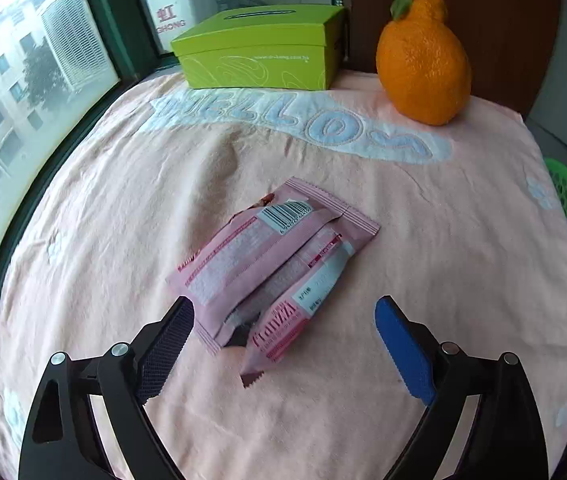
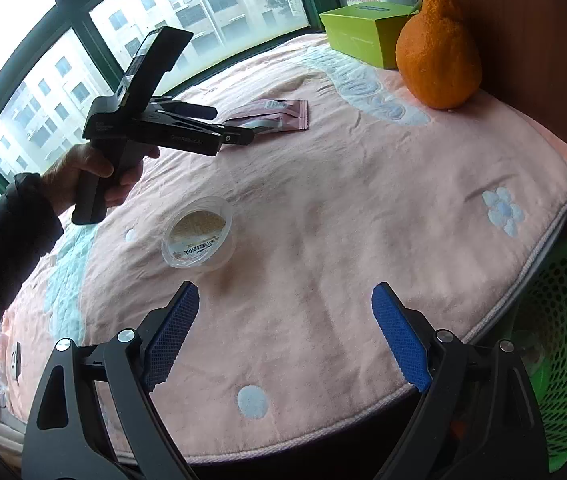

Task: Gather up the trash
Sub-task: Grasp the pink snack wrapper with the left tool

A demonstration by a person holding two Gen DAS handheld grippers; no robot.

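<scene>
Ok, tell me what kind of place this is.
Probably a room in a flat, high up. Big windows look out on apartment blocks, and a round table under a pink cloth holds a tissue box, an orange fruit and snack wrappers. A green basket stands beside it.

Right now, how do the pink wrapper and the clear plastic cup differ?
1. The pink wrapper is flat, opaque, printed film; the clear plastic cup is round, see-through and rigid-looking.
2. The wrapper is torn open at one end; the cup is intact, lying tilted on its side.
3. The wrapper lies just ahead of the open left gripper; the cup lies ahead of the right gripper, nearer its left finger.
Both rest ungripped on the pink cloth.
</scene>
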